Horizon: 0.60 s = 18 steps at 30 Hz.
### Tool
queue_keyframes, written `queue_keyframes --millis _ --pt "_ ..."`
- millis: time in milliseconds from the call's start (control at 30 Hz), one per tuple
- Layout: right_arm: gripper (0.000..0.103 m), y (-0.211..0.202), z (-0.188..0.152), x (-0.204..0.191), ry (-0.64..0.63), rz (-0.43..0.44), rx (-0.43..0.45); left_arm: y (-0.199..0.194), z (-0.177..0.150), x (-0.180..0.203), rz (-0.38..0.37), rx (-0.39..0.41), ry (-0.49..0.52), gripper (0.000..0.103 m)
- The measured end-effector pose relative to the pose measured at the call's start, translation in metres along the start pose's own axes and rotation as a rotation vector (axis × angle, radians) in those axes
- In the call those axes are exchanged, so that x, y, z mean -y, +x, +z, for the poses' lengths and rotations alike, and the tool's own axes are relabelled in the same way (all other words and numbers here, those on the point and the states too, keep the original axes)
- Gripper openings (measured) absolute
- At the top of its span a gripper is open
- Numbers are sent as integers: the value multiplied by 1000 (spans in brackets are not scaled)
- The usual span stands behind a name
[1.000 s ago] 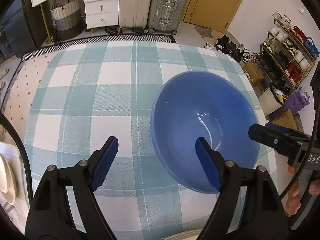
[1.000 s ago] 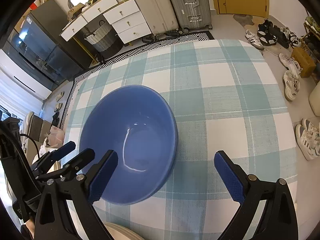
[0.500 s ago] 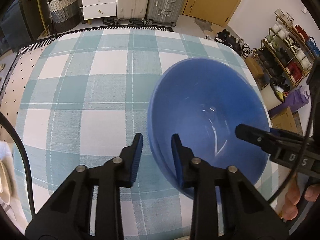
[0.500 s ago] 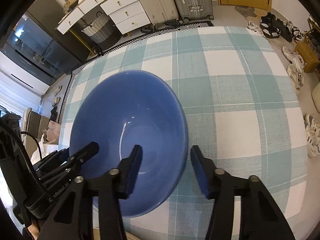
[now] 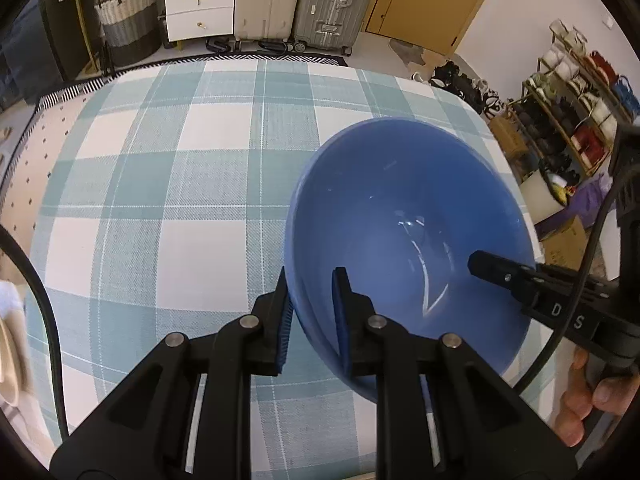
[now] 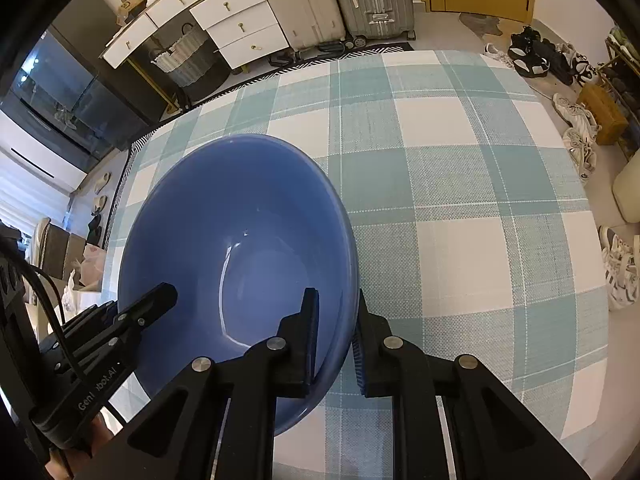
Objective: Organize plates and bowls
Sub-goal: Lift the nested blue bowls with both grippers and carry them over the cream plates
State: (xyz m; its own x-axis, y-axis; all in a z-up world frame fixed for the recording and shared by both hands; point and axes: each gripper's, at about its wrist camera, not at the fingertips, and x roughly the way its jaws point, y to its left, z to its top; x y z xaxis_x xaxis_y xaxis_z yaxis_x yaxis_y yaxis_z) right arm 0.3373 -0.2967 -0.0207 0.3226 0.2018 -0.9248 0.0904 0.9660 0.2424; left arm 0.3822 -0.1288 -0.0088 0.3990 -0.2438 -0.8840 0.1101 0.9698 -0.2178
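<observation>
A large blue bowl (image 5: 404, 216) stands on the checked tablecloth; it also shows in the right wrist view (image 6: 240, 248). My left gripper (image 5: 312, 304) is shut on the bowl's left rim, one finger inside and one outside. My right gripper (image 6: 336, 328) is shut on the bowl's right rim in the same way. Each gripper shows in the other's view, the right gripper (image 5: 520, 280) at the bowl's far side and the left gripper (image 6: 132, 316) likewise.
The teal and white checked tablecloth (image 5: 168, 184) covers the table. Beige plates (image 5: 10, 356) show at the left edge beyond the table. Suitcases (image 5: 328, 4), drawers and a shoe rack (image 5: 576, 112) stand on the floor around it.
Both grippers have closed from wide open onto opposite sides of the bowl's rim. The bowl looks larger and nearer in both views.
</observation>
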Motion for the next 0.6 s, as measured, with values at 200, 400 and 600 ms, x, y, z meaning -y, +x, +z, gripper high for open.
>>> queue_keyframes --millis 200,400,600 --pt "15 -2 -6 -3 8 6 9 -7 -5 0 21 25 14 16" --pt "15 -10 -11 -9 -2 10 19 -20 -12 -1 23 39 14 16" --pt "15 -31 -21 -23 -29 15 44 -47 -23 -4 27 64 11 16"
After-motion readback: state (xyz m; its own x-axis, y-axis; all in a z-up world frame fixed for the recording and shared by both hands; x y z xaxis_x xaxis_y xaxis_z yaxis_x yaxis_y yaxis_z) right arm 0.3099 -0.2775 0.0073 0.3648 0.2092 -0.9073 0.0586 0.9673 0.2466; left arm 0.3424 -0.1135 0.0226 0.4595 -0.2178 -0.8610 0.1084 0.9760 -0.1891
